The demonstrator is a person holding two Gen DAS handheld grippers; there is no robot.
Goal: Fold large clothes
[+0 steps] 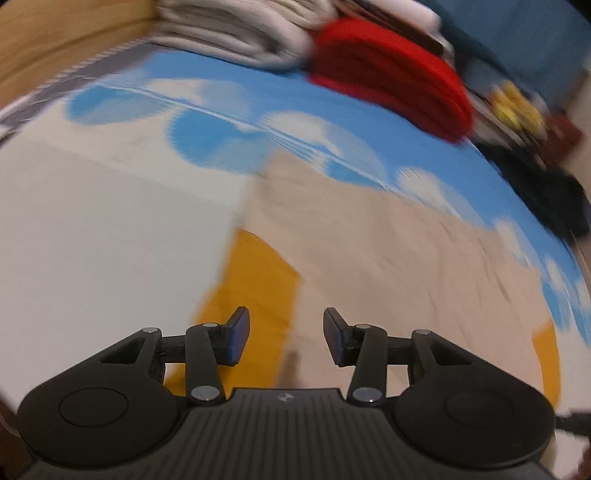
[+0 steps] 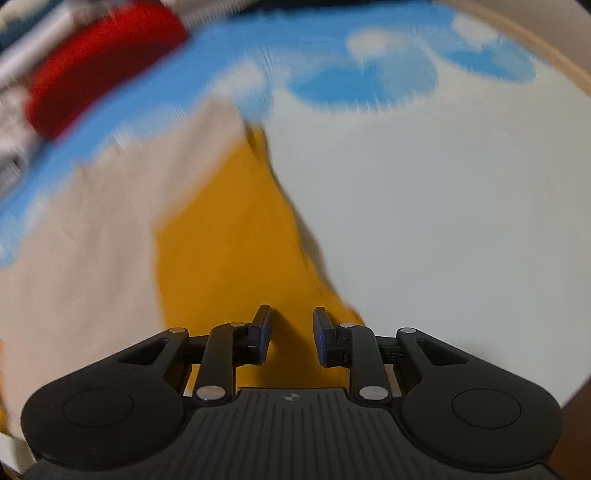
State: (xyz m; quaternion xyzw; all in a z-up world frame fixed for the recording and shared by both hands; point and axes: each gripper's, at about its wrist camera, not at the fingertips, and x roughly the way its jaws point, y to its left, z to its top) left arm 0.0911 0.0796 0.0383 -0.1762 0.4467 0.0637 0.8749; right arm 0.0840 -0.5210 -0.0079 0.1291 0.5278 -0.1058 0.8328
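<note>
A large garment with a beige part [image 1: 388, 251] and a mustard-yellow part [image 1: 258, 280] lies flat on a bed sheet printed with blue and white clouds [image 1: 207, 125]. My left gripper [image 1: 286, 338] is open and empty above the border of the yellow and beige cloth. In the right wrist view the yellow part [image 2: 229, 229] and the beige part [image 2: 92, 258] run away from me. My right gripper [image 2: 291, 336] is open and empty just above the near end of the yellow cloth. Both views are blurred by motion.
Folded clothes are stacked at the far side of the bed: a grey-white pile [image 1: 229, 29], a red pile [image 1: 391, 70] [image 2: 99, 62], and dark and yellow items [image 1: 524, 122]. A wooden bed frame [image 1: 55, 40] borders the sheet. Pale sheet [image 2: 443, 221] lies beside the garment.
</note>
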